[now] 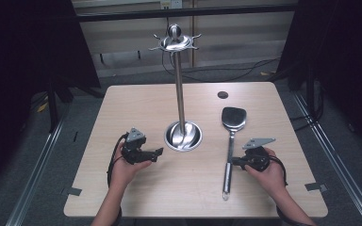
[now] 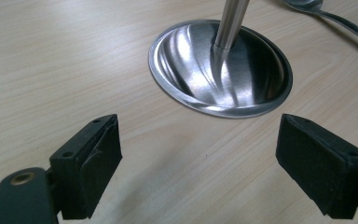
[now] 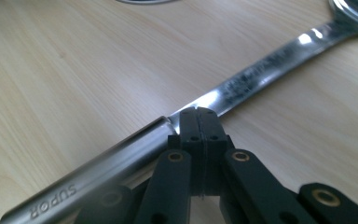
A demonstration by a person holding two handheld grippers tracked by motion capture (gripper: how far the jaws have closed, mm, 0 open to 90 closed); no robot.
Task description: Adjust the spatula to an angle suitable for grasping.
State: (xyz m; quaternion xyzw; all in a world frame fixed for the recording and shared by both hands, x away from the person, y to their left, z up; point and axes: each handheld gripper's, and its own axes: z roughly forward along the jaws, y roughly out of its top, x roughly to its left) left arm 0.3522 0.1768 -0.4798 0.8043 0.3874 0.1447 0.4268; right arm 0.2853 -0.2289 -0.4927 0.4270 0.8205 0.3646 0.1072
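A wooden table [image 1: 136,101] with a pale grain stands on grey carpet, dark curtains hanging at either side and cables trailing along the far wall; at the table's middle rises a steel utensil stand [image 1: 179,89], its round dished base [image 2: 221,70] resting on the wood and a ring of hooks at its top; to the right of the base lies a steel spatula [image 1: 230,141], blade pointing away from the person, handle towards them; the handle end bears the word SUPOR [image 3: 51,201], and a blurred dark marking further up the shaft cannot be read; the left gripper [image 1: 153,154] hovers just beside the stand's base with its jaws spread wide and nothing between them; the right gripper [image 3: 199,116] has its jaws pressed flat together, tips lying against the spatula's handle, clamping nothing; a small dark disc [image 1: 222,94] sits near the far edge.
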